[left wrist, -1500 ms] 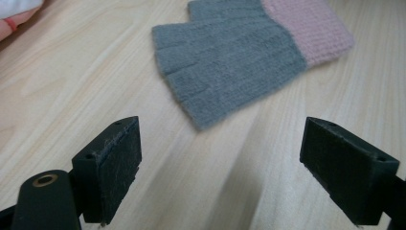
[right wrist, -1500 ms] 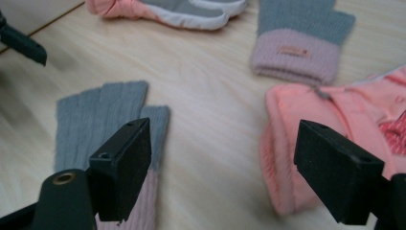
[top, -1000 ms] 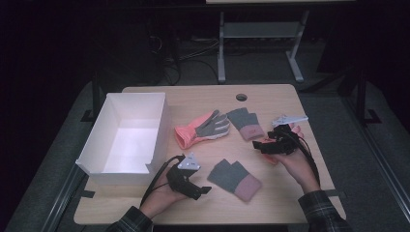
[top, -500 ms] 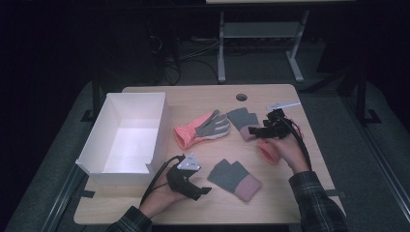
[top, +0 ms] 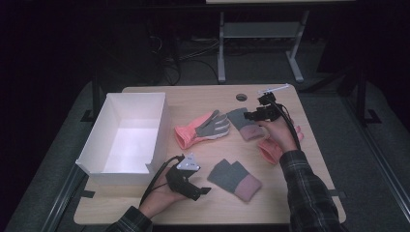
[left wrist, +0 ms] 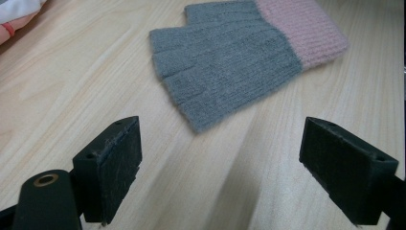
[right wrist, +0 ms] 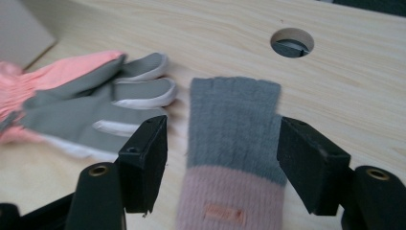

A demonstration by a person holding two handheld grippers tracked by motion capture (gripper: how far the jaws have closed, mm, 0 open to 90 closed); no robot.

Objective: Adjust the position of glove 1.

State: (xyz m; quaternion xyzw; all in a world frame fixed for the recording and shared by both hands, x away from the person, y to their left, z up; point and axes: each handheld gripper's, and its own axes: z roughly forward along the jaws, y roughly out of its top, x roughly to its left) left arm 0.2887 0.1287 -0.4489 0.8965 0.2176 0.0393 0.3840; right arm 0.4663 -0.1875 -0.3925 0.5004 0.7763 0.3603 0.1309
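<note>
Right gripper (right wrist: 222,167) jaws straddle 1 fingerless glove (right wrist: 232,139); another glove (right wrist: 91,105) lies left. Left gripper (left wrist: 244,177) jaws face a 3rd glove (left wrist: 230,62) ahead.

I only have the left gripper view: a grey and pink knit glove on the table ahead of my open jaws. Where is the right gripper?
Observer: The right gripper is at the table's far side, open, jaws either side of a second knit glove.
Operator: Other gloves?
Observer: A coral work glove lies beside that one.
Operator: Any container?
Observer: A white box stands at the table's left.
</note>
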